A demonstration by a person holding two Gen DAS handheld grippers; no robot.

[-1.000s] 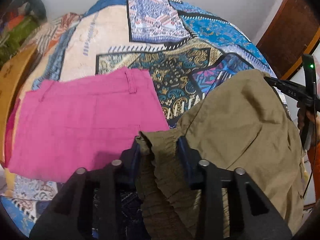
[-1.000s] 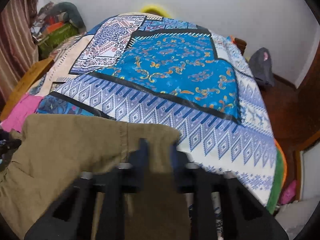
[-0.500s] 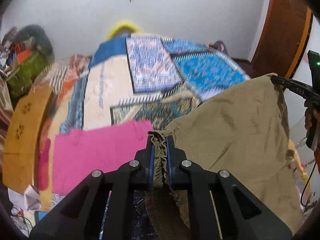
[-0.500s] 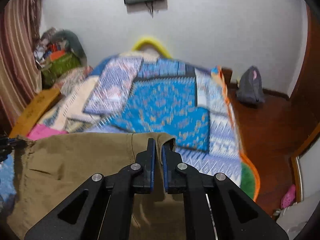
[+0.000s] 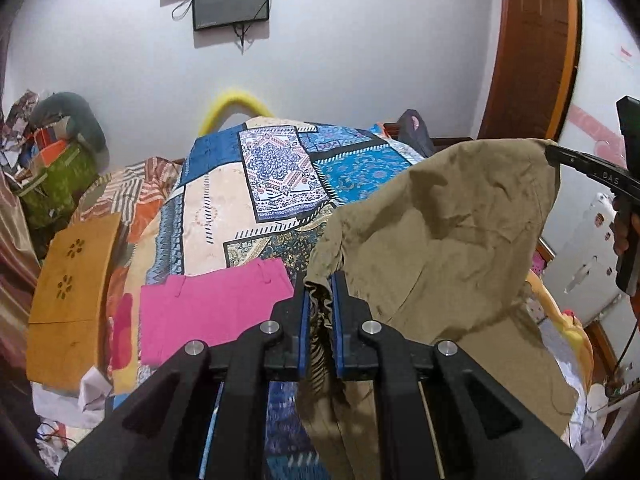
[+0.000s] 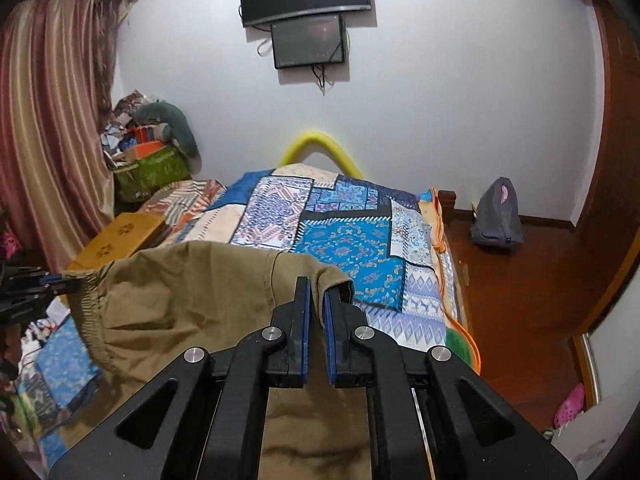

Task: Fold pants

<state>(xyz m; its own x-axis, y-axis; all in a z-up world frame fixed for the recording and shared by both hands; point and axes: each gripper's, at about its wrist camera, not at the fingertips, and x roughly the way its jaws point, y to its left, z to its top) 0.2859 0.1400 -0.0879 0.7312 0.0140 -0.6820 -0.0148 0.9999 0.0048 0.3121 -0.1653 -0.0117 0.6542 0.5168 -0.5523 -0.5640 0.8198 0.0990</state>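
Observation:
Olive-brown pants [image 5: 440, 248] hang in the air, stretched between my two grippers above the near end of the bed. My left gripper [image 5: 320, 284] is shut on the gathered elastic waistband at one corner. My right gripper [image 6: 316, 292] is shut on the other waist corner of the pants [image 6: 192, 288]. The right gripper also shows at the right edge of the left wrist view [image 5: 560, 156]. The left gripper shows at the left edge of the right wrist view [image 6: 52, 280]. The legs hang down out of sight.
A folded pink garment [image 5: 208, 312] lies on the patchwork bedspread [image 5: 272, 168] at the near left. A wooden board [image 5: 68, 296] and a cluttered pile [image 5: 52, 172] stand left of the bed. A grey backpack [image 6: 496, 216] sits on the wooden floor at the right.
Both grippers closed on the waistband and lifted the pants off the bed, so they now hang in the air. Both views tilted up toward the wall and screens.

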